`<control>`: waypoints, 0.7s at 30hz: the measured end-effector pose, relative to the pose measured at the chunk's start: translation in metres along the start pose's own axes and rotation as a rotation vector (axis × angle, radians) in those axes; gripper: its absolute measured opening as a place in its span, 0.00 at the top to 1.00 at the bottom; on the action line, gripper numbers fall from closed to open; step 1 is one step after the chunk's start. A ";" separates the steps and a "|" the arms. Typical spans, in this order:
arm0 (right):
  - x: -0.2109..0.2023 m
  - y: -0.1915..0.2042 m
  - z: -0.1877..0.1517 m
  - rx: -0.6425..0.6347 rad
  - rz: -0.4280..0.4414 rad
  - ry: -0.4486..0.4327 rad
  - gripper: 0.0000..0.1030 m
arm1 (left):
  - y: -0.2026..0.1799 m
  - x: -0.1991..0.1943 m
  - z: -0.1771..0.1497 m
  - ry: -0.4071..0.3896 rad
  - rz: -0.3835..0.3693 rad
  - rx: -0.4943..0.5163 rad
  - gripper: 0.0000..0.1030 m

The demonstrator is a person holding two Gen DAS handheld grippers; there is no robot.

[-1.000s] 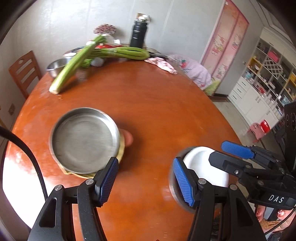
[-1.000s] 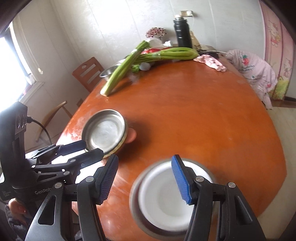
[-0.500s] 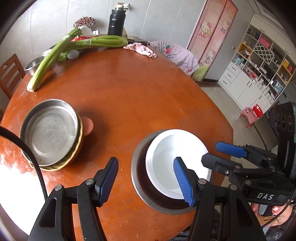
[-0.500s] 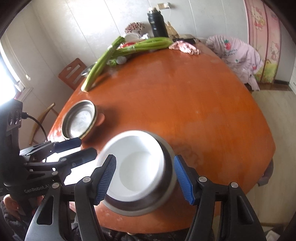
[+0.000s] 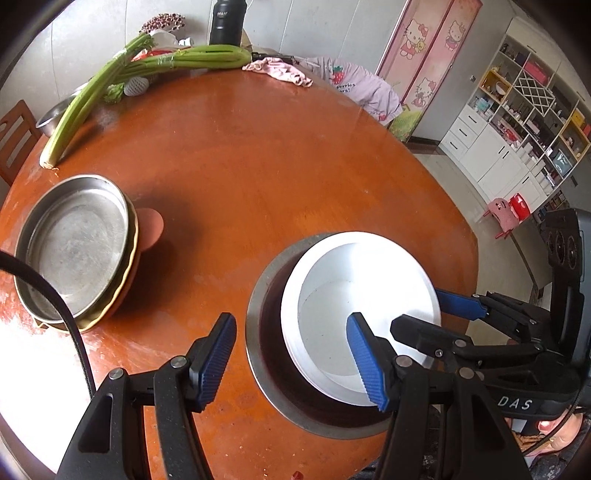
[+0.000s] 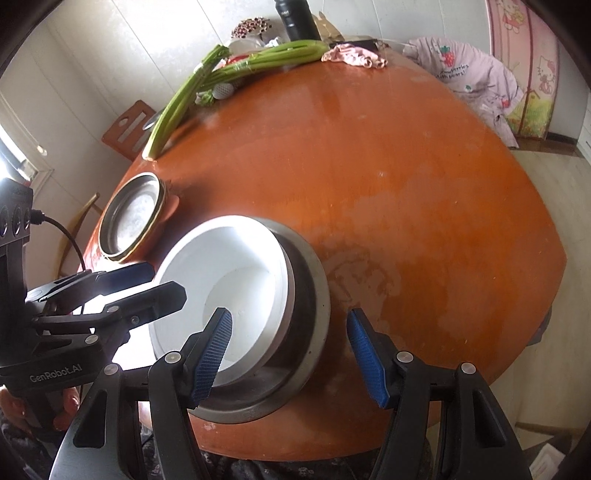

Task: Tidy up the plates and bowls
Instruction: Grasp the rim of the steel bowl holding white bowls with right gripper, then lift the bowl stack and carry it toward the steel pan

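A white bowl (image 5: 354,302) sits tilted inside a wide steel bowl (image 5: 266,343) near the table's front edge; both also show in the right wrist view, the white bowl (image 6: 229,280) and the steel bowl (image 6: 310,317). A steel pan (image 5: 74,243) is stacked on a yellow-rimmed dish (image 5: 125,273) at the left. My left gripper (image 5: 291,362) is open, straddling the steel bowl's left rim. My right gripper (image 6: 288,354) is open over the bowls' near side and shows in the left wrist view (image 5: 443,314) across the white bowl's right rim.
Long celery stalks (image 5: 122,77), a black flask (image 5: 225,18), a pink cloth (image 5: 277,70) and a small steel bowl (image 5: 55,114) lie at the table's far side. A wooden chair (image 5: 14,136) stands at the left. White shelving (image 5: 517,122) is at the right.
Both grippers have closed in on the nested bowls, which now fill more of each view. The left view has swung from the steel pan toward the white bowl.
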State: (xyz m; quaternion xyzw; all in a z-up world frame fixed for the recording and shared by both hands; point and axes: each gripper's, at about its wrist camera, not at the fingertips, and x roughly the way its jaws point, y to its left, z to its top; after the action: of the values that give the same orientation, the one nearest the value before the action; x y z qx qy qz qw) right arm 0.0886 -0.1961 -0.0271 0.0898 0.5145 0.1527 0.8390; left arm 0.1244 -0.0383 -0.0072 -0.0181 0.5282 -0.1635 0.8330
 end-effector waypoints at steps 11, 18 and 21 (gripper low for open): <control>0.015 0.008 -0.001 -0.015 0.021 0.039 0.35 | 0.007 0.016 -0.003 0.044 0.003 -0.010 0.40; 0.021 0.011 0.001 -0.018 0.050 0.063 0.35 | 0.010 0.022 -0.003 0.060 -0.008 -0.018 0.38; 0.023 0.012 0.000 -0.020 0.067 0.073 0.35 | 0.013 0.025 -0.002 0.072 -0.009 -0.028 0.38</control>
State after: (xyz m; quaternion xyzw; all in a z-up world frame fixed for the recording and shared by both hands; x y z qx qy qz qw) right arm 0.0963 -0.1772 -0.0429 0.0930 0.5398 0.1892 0.8150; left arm 0.1354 -0.0332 -0.0327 -0.0263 0.5599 -0.1603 0.8125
